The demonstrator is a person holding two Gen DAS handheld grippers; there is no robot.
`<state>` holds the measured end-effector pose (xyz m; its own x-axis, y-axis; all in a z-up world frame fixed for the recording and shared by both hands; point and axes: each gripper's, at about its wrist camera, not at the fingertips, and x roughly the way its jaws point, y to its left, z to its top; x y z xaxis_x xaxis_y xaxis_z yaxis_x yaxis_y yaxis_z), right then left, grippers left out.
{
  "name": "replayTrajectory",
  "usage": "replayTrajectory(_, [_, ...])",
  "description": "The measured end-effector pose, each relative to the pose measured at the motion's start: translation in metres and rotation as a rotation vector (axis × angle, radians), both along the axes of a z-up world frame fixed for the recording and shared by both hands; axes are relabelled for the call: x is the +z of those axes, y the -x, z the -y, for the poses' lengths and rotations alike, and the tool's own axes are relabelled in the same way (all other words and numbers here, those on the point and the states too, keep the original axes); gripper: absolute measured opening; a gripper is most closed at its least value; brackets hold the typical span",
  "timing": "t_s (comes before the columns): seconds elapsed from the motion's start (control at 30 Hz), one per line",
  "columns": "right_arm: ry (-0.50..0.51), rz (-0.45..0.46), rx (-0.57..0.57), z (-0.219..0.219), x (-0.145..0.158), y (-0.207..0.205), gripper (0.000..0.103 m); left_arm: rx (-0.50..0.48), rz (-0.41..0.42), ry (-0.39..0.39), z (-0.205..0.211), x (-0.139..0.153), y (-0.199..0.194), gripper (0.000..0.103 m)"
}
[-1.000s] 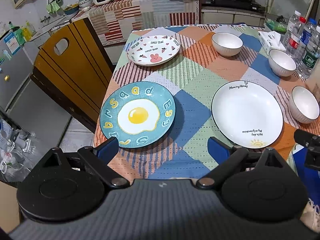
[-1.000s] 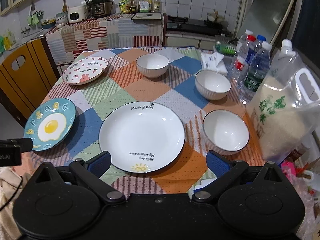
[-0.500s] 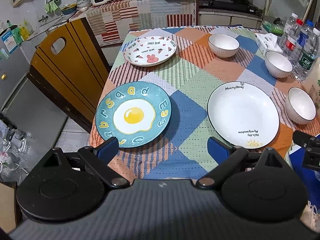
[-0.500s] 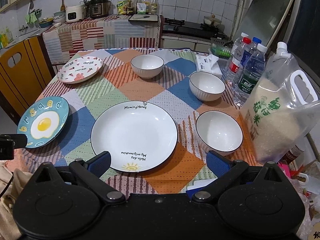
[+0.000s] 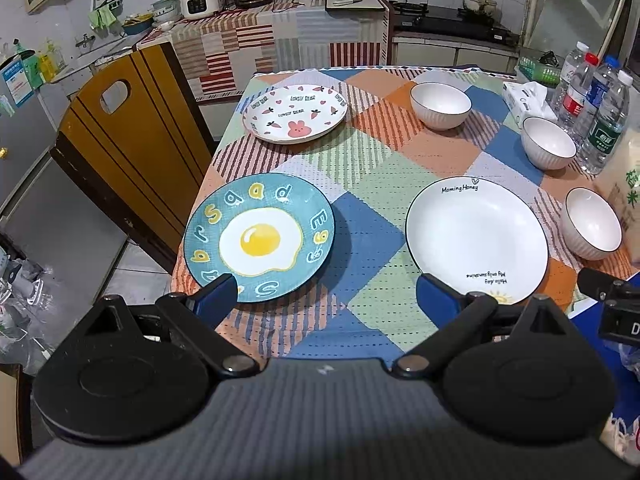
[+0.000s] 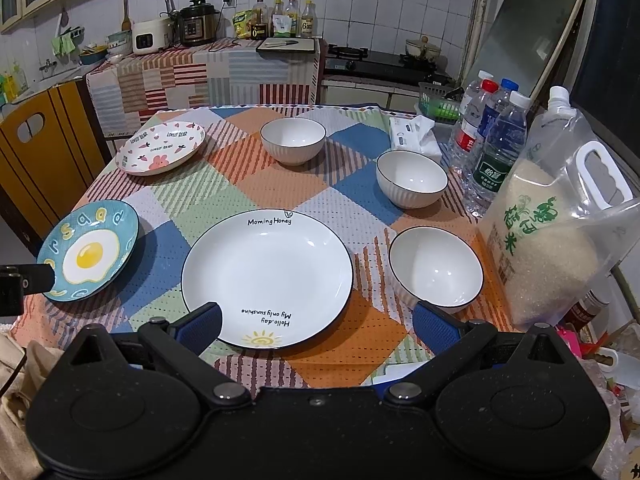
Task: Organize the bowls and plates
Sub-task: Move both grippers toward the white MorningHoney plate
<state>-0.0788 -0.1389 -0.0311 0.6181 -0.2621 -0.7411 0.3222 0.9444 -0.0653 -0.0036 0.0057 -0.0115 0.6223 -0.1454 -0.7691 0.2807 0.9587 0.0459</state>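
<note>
Both hand-held grippers hung off the near edge of the table, nothing lifted yet. Left gripper (image 5: pixel 320 294): jaws spread wide, empty, aimed between the egg plate (image 5: pixel 259 242) and the white plate (image 5: pixel 476 240). Right gripper (image 6: pixel 316 322): likewise wide open and empty, facing the white plate (image 6: pixel 267 278).

Layout: three plates and three bowls, all apart, none stacked. The bunny plate (image 5: pixel 295 113) sat at the far left of the tablecloth (image 5: pixel 372 168). The bowls ran down the right side: far bowl (image 6: pixel 293 140), middle bowl (image 6: pixel 411 178), near bowl (image 6: pixel 436 266).

Risks, as I judged them:
- The egg plate lay close to the left table edge; a push rather than a clean pinch could slide it off.
- Glazed rims lying flat on cloth give a finger little to get under; a shallow grip might slip or drag the cloth.
- The near bowl stood just beside the rice bag (image 6: pixel 556 248), and the middle bowl near the water bottles (image 6: pixel 496 148); a wide swing could topple either.
- Setting china on china hard could chip a rim.
</note>
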Motion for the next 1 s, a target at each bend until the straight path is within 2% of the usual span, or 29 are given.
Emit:
replayTrajectory(0.37, [-0.004,0.003,0.002,0.0,-0.001,0.001,0.103,-0.018,-0.005,0.005,0.0,-0.001,0.001,0.095])
replayTrajectory(0.67, [0.009,-0.003,0.049,-0.005,0.0,-0.005,0.103,-0.057,0.012,0.0,0.003,0.001,-0.008,0.095])
replayTrajectory(0.77, [0.011,0.044,0.097,-0.003,0.005,-0.006,0.103,-0.078,-0.012,0.047,0.005,-0.001,-0.019,0.095])
replayTrajectory(0.87, [0.033,0.128,0.137,0.006,-0.001,-0.007,0.103,-0.133,-0.036,0.094,0.011,-0.009,-0.03,0.096])
replayTrajectory(1.0, [-0.031,0.165,0.184,0.026,-0.026,-0.015,0.101,-0.182,-0.022,0.08,0.026,-0.027,-0.043,0.096])
